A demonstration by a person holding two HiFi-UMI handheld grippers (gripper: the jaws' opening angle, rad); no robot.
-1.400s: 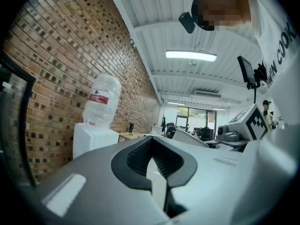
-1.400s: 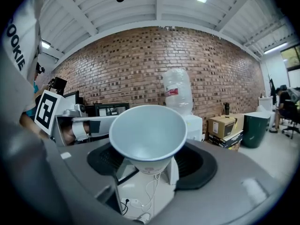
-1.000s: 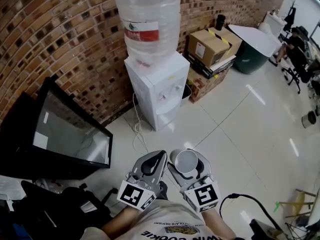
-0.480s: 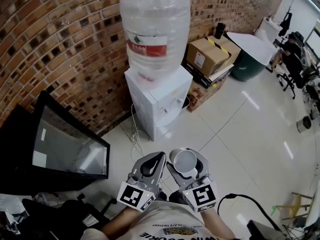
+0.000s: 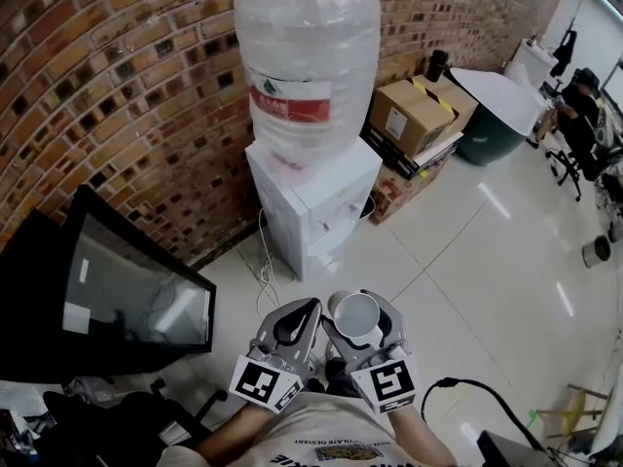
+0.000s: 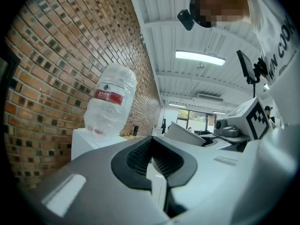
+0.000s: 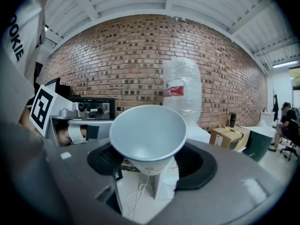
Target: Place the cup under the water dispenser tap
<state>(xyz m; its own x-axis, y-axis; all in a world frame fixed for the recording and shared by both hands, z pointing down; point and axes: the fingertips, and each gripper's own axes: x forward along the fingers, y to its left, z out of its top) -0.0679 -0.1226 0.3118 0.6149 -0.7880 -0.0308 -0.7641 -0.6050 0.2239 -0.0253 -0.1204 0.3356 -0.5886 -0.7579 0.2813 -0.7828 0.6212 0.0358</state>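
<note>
Brick wall [image 5: 117, 86] backs the white water dispenser [image 5: 311, 197] on the pale floor [image 5: 467, 251], and well short of it the right claw [image 7: 152, 161] grips a white paper cup [image 7: 147, 135], mouth up, with the left claw [image 5: 311, 306] just beside it closed on nothing.

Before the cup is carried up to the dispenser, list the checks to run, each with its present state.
1. Cup clamped between the fingers of the right gripper: ok.
2. Cup mouth facing up: ok.
3. Left gripper shut with nothing in it: ok.
4. Water dispenser ahead, taps in view: ok.
5. Space under the taps free: cannot tell.
6. Cup under a tap: not ok, it is well short of the dispenser.
</note>
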